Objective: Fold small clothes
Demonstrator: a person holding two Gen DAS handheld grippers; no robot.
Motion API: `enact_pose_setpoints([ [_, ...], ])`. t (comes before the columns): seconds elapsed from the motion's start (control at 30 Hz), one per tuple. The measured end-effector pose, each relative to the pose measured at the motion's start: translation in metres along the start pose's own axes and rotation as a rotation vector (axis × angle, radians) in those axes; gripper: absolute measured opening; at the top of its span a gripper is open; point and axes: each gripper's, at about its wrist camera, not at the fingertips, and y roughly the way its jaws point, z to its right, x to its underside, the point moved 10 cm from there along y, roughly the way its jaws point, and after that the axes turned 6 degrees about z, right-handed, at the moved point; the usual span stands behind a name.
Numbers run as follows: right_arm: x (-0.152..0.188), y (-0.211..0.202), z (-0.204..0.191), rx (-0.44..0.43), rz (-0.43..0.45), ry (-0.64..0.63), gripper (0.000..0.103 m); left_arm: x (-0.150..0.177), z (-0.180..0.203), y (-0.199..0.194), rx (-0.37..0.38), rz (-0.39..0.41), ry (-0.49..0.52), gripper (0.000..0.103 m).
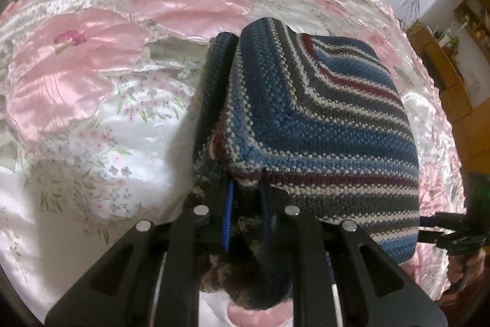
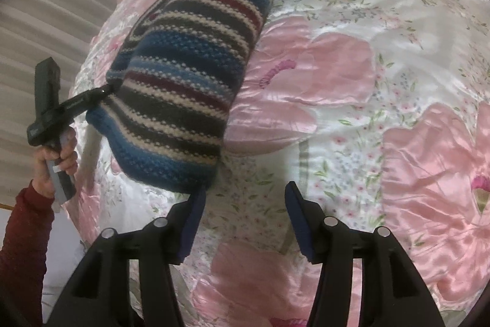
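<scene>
Nearest the right wrist camera, the right gripper [image 2: 242, 219] stands open and empty above the floral bedspread [image 2: 382, 118]. Beyond it, the left gripper [image 2: 102, 89] is clamped on one edge of the striped knitted garment [image 2: 190, 75], lifting it clear (probably to carry or lay it flat). The garment hangs folded, its long axis running obliquely away toward its dark far end.
</scene>
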Motion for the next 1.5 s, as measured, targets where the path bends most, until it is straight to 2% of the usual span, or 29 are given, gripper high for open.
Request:
enact_pose_setpoints([
  [0.17,-0.001,0.002,-0.021,-0.02,0.006,-0.002,0.057,-0.002,0.0,-0.026,0.01,0.015,-0.025,0.029],
  [0.23,-0.002,0.001,-0.026,-0.024,0.008,-0.008,0.06,0.002,0.003,-0.042,0.037,0.019,-0.028,0.029],
  [0.3,-0.002,0.0,-0.031,-0.025,0.009,-0.015,0.061,0.009,0.007,-0.051,0.045,0.012,-0.013,0.034],
  [0.33,-0.003,0.001,-0.033,-0.023,0.008,-0.018,0.061,0.015,0.01,-0.055,0.044,0.002,0.007,0.04],
  [0.5,-0.003,0.004,-0.04,-0.025,0.005,-0.002,0.062,0.033,0.019,-0.048,0.046,-0.046,0.044,0.042],
  [0.53,-0.003,0.005,-0.041,-0.02,0.002,-0.001,0.062,0.035,0.017,-0.043,0.026,-0.057,0.047,0.038],
  [0.57,-0.002,0.006,-0.04,-0.019,0.0,-0.002,0.062,0.037,0.017,-0.038,0.03,-0.067,0.041,0.016],
  [0.6,-0.002,0.007,-0.042,-0.016,-0.002,-0.003,0.062,0.04,0.017,-0.034,0.049,-0.088,0.024,0.01],
  [0.67,-0.001,0.008,-0.042,-0.009,-0.006,-0.006,0.062,0.04,0.014,-0.034,0.053,-0.082,-0.009,0.008],
  [0.8,-0.002,0.007,-0.042,-0.007,0.001,-0.004,0.062,0.022,0.003,-0.06,0.045,0.024,-0.022,0.008],
  [0.87,-0.002,0.006,-0.04,-0.011,0.004,0.002,0.062,0.017,-0.01,-0.066,0.034,0.048,-0.024,0.008],
  [1.0,-0.001,0.011,-0.037,-0.043,-0.004,0.033,0.063,0.037,-0.025,-0.04,-0.011,-0.033,-0.033,0.008],
  [1.27,-0.006,0.035,-0.05,-0.099,-0.025,0.079,0.067,0.041,-0.017,-0.032,-0.011,-0.023,-0.005,0.009],
  [1.43,-0.006,0.061,-0.055,-0.137,-0.06,0.13,0.067,0.041,-0.022,-0.03,0.003,-0.031,-0.024,0.009],
  [1.47,-0.005,0.065,-0.054,-0.142,-0.066,0.139,0.066,0.041,-0.023,-0.03,0.001,-0.029,-0.02,0.009],
  [1.5,-0.004,0.067,-0.054,-0.151,-0.07,0.147,0.059,0.041,-0.022,-0.03,-0.001,-0.027,-0.014,0.009],
])
